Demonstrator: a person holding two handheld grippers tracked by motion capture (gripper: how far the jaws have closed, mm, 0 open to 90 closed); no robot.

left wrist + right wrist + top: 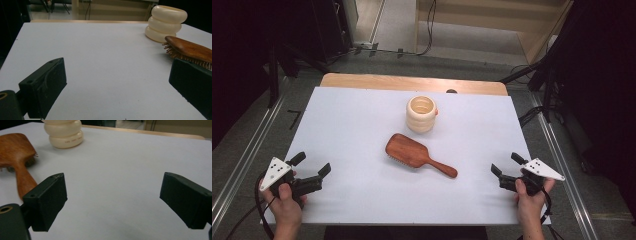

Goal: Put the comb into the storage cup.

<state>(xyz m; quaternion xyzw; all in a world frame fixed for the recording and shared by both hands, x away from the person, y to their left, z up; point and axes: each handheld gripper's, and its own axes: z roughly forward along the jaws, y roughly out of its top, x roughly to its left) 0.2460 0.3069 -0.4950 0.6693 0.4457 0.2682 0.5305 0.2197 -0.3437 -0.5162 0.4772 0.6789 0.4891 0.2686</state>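
A brown wooden hairbrush point(417, 154) lies bristles down in the middle of the white table top point(362, 125), its handle pointing to the front right. Behind it stands a cream ribbed cup point(421, 114), upright and open at the top. My left gripper point(311, 164) rests at the front left corner, open and holding nothing. My right gripper point(506, 164) sits at the front right, open too. In the left gripper view the hairbrush point(190, 50) and the cup point(166, 22) are at the right. The right gripper view has the hairbrush point(16, 157) and the cup point(65, 133) at its left.
The white top lies on a wooden table whose bare strip point(412, 81) shows at the far edge. Metal rails point(247, 150) run along both sides on the grey floor. Cables point(427, 30) trail on the floor behind the table.
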